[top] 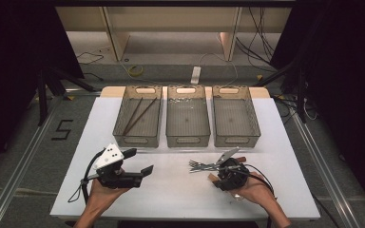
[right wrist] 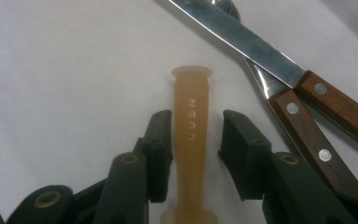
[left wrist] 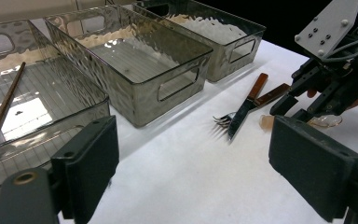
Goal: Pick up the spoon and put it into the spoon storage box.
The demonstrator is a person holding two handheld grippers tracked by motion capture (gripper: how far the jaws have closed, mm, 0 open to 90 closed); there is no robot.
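The jaws of the right gripper (right wrist: 196,140) are seen either side of an amber handle (right wrist: 192,140) lying on the white table (top: 171,190); one pad is touching, a gap remaining at the other. "LUSN" is read along it. Just beyond, wood-handled knives (right wrist: 307,112) are crossed. The left gripper (left wrist: 191,158) is held open over bare table. Farthest, three clear bins (top: 187,121) are lined up.

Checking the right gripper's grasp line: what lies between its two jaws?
In the right gripper view, the amber spoon handle lies on the white table between the right gripper's jaws, a small gap at the right one.
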